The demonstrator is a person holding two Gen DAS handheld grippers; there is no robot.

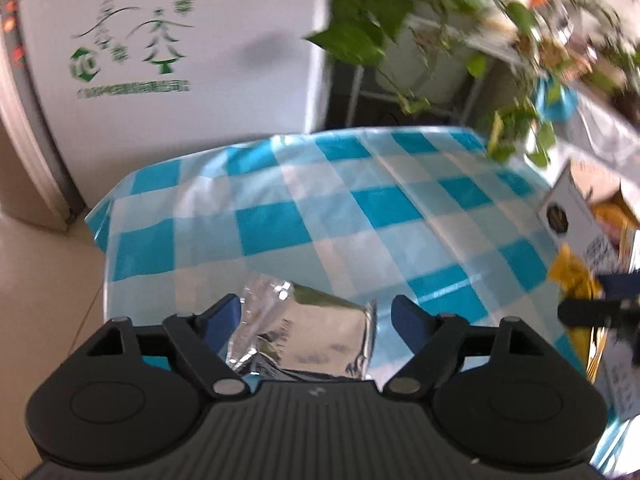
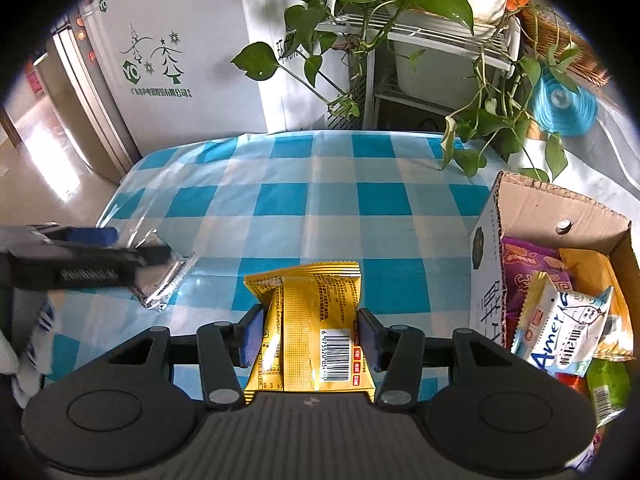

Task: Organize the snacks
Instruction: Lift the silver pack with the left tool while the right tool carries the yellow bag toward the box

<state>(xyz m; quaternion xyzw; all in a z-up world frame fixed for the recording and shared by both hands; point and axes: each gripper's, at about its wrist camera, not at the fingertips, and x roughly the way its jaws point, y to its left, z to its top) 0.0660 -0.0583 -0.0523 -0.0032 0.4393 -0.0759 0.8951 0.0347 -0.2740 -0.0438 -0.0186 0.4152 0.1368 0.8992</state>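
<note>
We see a crinkled silver foil packet [image 1: 308, 332] lying between the spread blue pads of our left claw [image 1: 316, 320]; its left edge looks to meet the left pad, while a gap separates it from the right pad, so that claw stands open and grips nothing. The packet rests on the counter [image 1: 320, 200], draped in a glossy blue-and-white checked cloth.

Our right claw [image 2: 311, 334] is closed on a flat yellow snack packet [image 2: 316, 320], a matte film wrapper with a barcode, pinched at both sides and projecting forward beyond the pads.

Only the right wrist view shows clearly the open corrugated cardboard box [image 2: 560, 216] to the right of that claw, holding purple, orange, white and green wrappers. It also catches the left claw [image 2: 132, 256] side-on, over the foil packet [image 2: 168, 280]. The left view is blurred with motion, with pothos leaves [image 1: 352, 32] beyond the counter.
</note>
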